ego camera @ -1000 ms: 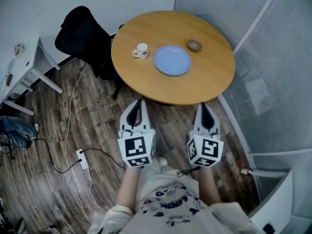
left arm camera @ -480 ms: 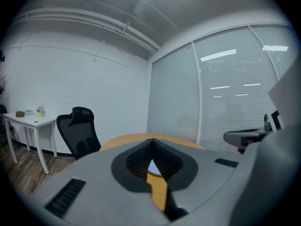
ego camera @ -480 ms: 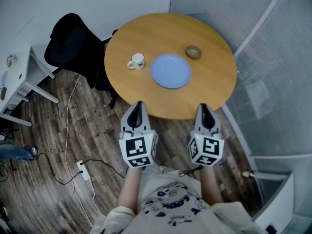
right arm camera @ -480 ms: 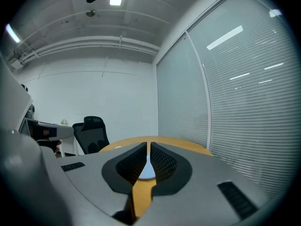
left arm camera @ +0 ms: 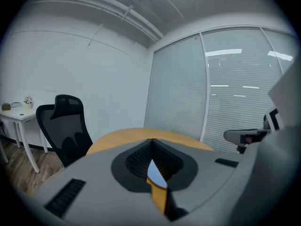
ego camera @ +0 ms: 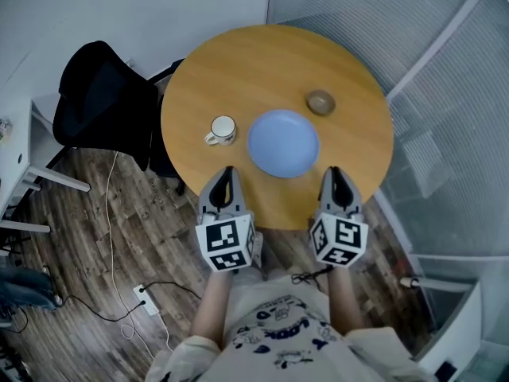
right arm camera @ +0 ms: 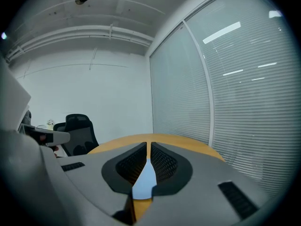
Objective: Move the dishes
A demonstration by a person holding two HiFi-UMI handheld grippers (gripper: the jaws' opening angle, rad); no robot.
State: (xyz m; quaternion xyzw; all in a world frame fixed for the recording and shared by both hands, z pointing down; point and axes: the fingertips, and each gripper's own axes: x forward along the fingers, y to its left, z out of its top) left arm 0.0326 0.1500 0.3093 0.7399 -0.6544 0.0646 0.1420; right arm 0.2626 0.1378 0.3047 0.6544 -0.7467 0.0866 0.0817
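Your left gripper is closed, its jaws pressed together with nothing between them. Your right gripper is closed as well, with only a thin slit between its ribbed pads, and it is empty too. Both point forward, side by side, with their tips over the near edge of the round wooden table. Neither touches a dish.

The dishes all sit on the table. The blue plate lies near the middle, a little toward your side, ahead of the gap between your two grippers. The white mug stands upright just left of the plate, close to it but not touching, with its handle turned to the left. It is straight ahead of your left gripper's tips and apart from them. The small brown bowl sits beyond the plate's far right edge, apart from it and farther from you than the other two.

Around the table, a black office chair stands at its left side, by the white wall. A white desk shows at the far left, and a power strip with its cable lies on the wooden floor. On your right runs a glass wall with blinds — it is close behind the table's right edge.
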